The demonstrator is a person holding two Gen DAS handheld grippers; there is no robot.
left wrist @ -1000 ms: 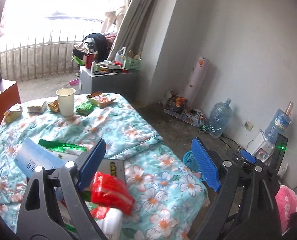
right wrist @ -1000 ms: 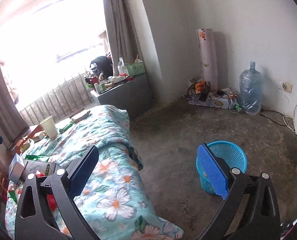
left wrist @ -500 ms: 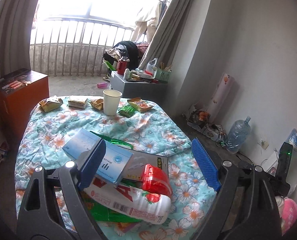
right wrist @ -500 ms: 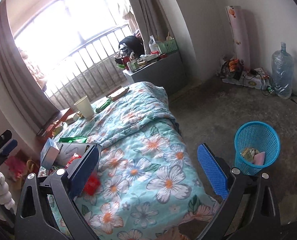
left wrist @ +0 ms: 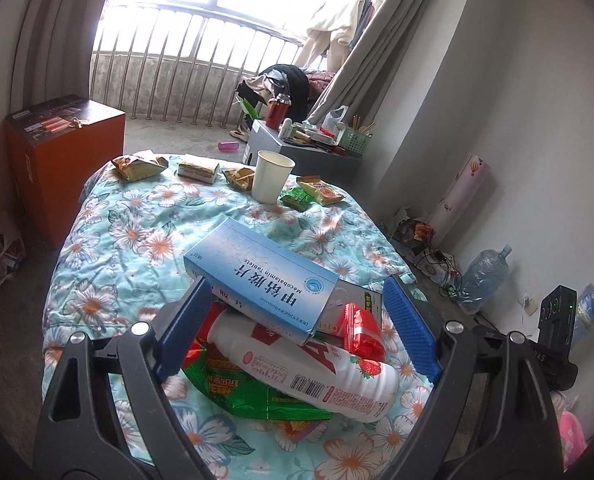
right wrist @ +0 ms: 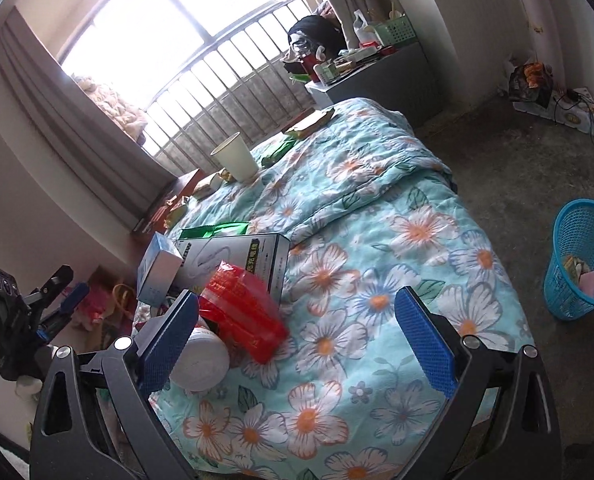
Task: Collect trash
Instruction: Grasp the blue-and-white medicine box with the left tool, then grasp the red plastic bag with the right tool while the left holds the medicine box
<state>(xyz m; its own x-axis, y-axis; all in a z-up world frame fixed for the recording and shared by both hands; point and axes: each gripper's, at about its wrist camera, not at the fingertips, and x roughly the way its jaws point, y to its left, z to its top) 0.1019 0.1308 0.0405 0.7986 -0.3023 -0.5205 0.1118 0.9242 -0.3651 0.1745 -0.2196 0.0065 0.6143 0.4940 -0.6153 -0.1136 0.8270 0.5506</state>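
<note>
Trash heaped at the near end of the floral bed (left wrist: 145,240), both claws spread wide and holding nothing.

Blue medicine box (left wrist: 261,276) stacked over white bottle (left wrist: 317,376), red wrapper (left wrist: 363,330) and green packet (left wrist: 237,388), framed by left claw (left wrist: 295,330). Farther back: paper cup (left wrist: 271,176) among snack wrappers (left wrist: 139,165). Right claw (right wrist: 297,334) over bare quilt, red wrapper just beside its left finger. Blue basket (right wrist: 583,258) on floor, seen only from right wrist; orange cabinet (left wrist: 63,160) only from left.
</note>
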